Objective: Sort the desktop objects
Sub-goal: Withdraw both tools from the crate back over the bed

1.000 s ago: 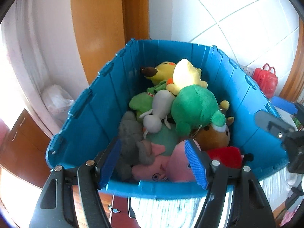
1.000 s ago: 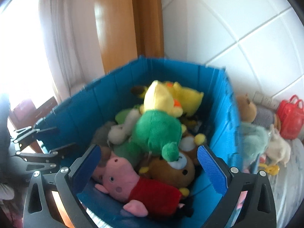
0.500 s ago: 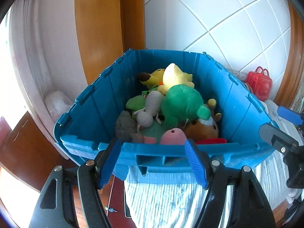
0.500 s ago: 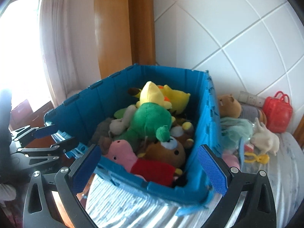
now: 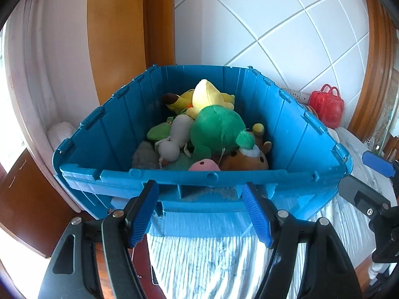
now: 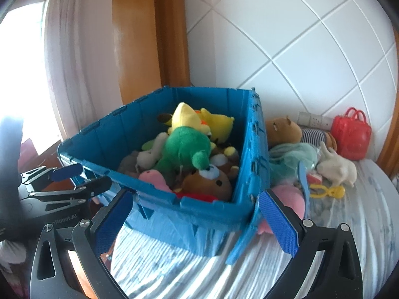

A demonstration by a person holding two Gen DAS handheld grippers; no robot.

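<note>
Filling mid-frame, a blue bin [image 6: 199,211] of plush toys [image 6: 187,147] fronts both empty, spread grippers [image 5: 202,211] [image 6: 197,221]; red bag [image 6: 351,134] at right.

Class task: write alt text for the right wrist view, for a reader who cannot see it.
A blue bin full of plush toys sits on a striped cloth, framed by the open right gripper. More toys and a red bag lie to its right.

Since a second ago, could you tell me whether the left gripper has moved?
Yes. The left gripper has drawn back from over the plush toys to outside the blue bin's near rim.
</note>
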